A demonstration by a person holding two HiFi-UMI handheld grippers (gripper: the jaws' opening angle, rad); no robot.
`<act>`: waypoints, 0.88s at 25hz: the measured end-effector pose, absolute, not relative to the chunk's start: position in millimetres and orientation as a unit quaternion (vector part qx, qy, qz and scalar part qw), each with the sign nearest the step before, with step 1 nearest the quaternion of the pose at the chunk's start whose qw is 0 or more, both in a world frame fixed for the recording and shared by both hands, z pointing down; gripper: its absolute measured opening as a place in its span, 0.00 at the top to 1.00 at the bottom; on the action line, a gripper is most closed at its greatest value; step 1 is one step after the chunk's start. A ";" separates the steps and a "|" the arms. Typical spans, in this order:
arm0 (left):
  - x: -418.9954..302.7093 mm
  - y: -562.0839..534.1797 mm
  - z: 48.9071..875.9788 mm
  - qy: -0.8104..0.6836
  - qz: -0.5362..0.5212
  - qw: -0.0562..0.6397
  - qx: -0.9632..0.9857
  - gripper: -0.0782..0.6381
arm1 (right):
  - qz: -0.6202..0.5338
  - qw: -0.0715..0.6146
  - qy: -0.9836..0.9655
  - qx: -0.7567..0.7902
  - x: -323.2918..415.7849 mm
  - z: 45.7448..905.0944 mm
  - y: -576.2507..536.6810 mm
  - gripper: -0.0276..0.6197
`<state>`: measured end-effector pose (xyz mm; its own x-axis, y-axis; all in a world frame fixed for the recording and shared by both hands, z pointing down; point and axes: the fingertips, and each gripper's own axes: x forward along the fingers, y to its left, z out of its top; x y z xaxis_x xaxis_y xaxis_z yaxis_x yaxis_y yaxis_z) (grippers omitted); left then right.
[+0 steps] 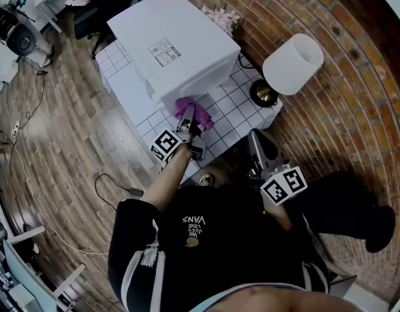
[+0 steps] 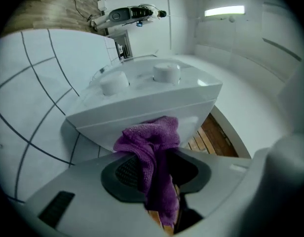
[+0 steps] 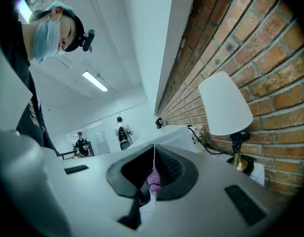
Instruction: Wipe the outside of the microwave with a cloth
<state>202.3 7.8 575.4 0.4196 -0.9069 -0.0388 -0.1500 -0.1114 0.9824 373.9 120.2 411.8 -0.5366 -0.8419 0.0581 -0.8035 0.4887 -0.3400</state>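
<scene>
Purple terry cloth (image 2: 152,147), likely soft, light and floppy, is pinched in the left gripper (image 1: 187,127) and pressed against the near lower corner of the white microwave (image 1: 177,47); gripping a bunched fold should hold best. Right gripper (image 3: 153,174) hangs clenched on nothing

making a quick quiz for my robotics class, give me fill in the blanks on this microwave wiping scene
1. The left claw is shut on a ___ cloth at the lower edge of the microwave.
2. The right claw is shut and holds ___.
3. The shade of the lamp is ___.
4. The wall behind the lamp is made of ___.
Missing words: purple; nothing; white; brick.
</scene>
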 end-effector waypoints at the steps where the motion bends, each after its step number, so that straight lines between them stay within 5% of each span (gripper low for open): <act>1: 211.3 1.6 575.7 -0.399 -0.355 0.533 0.656 0.70 | -0.165 0.058 0.856 -0.486 381.4 412.2 120.5 0.95; 22: 371.8 -113.8 582.3 -0.344 -0.328 0.561 0.678 0.70 | -0.167 0.040 0.770 -0.614 491.3 422.2 155.5 0.95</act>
<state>371.8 -113.8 582.3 0.5480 -0.8344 -0.0593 -0.0980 -0.1344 0.9861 491.3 155.5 422.2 -0.2417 -0.9596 0.1440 -0.9328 0.1889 -0.3068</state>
